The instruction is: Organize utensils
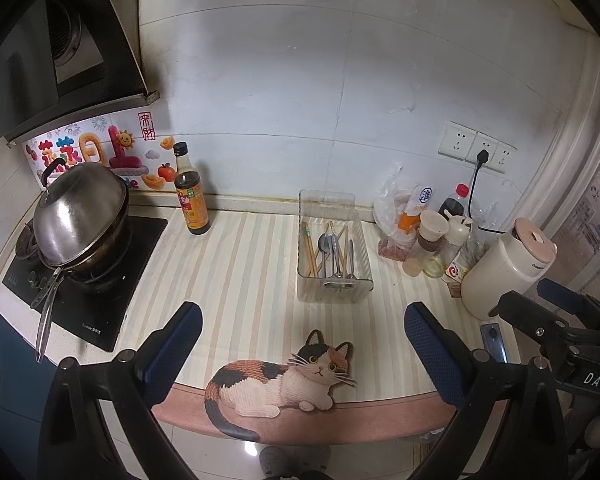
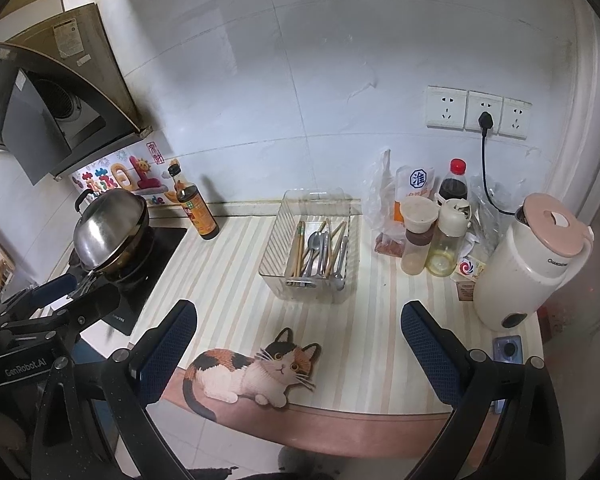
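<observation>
A clear plastic bin stands on the striped counter mat near the wall. Inside it lie wooden chopsticks and several metal spoons, all lengthwise. My left gripper hangs open over the counter's front edge, well short of the bin, with nothing between its fingers. My right gripper is likewise open and empty, held back from the bin at the front edge. Each gripper shows at the side of the other's view.
A lidded wok sits on the cooktop at left, a soy sauce bottle beside it. Condiment bottles, bags and a white kettle crowd the right. A phone lies near the front right.
</observation>
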Tool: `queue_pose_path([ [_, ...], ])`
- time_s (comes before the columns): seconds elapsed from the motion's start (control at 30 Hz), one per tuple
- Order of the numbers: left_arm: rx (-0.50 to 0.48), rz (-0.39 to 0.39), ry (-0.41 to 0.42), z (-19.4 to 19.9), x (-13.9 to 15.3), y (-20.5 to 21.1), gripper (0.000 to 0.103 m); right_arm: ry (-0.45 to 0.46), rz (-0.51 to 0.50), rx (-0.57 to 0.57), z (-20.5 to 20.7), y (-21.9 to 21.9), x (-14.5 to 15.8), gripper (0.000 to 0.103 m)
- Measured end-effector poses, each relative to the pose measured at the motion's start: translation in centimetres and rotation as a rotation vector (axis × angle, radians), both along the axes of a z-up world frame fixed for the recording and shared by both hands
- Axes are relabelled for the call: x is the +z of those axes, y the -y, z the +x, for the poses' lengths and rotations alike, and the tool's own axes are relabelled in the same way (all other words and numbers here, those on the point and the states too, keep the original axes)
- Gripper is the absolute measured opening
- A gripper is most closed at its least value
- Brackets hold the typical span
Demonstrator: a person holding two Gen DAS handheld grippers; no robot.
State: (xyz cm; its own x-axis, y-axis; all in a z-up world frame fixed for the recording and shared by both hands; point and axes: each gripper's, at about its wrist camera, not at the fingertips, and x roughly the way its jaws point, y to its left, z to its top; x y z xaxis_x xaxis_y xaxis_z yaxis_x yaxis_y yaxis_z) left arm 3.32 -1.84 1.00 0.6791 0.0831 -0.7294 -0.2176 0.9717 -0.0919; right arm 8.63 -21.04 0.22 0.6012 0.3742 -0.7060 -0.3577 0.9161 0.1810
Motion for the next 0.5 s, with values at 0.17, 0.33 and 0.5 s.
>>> queue_pose_path([
  [0.17, 0.001, -0.002, -0.002, -0.06, -0.07, 0.19, 0.103, -0.004, -0.002, 0.005, 0.12, 0.08, -0.17, 0.103],
  [0.33, 0.001, 0.0, -0.001, -0.06, -0.07, 0.32, 0.103, -0.006, -0.002, 0.005, 0.16, 0.13, -0.23, 0.103],
  [0.5, 0.0, -0.002, -0.001, -0.07, -0.05, 0.26, 0.103, -0.006, -0.002, 0.003, 0.13, 0.09, -0.23, 0.103],
])
